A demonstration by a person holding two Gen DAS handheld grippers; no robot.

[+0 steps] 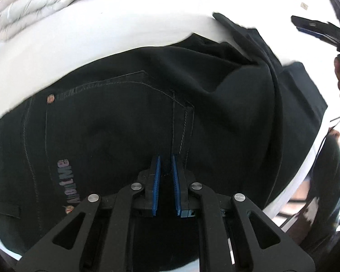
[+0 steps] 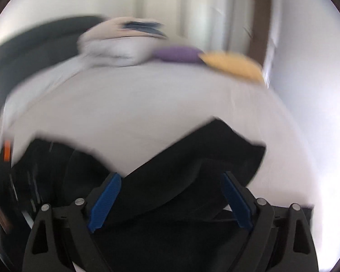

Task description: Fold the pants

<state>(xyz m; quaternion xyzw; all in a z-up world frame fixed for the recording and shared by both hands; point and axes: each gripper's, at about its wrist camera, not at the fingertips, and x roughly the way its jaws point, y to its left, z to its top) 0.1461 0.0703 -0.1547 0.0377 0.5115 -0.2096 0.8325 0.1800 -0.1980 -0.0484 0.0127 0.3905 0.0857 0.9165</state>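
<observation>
Black pants (image 1: 124, 117) on white bed (image 1: 102, 36); duvet (image 1: 31, 4), purple and yellow pillows at far end. Left claw (image 1: 165, 158) pressed together, right claw (image 2: 170, 179) spread, empty.

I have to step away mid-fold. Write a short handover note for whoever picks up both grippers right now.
Left gripper: shut, blue pads nearly together, down at the waist end of the black denim pants, near the back pocket stitching; whether it pinches cloth is unclear.
Right gripper: open, nothing between its pads, above a folded-over leg.
Pants lie on the white bed sheet, one leg part doubled across, rumpled.
Done: a first fold is started.
Left: straighten the legs, smooth creases, finish folding.
</observation>
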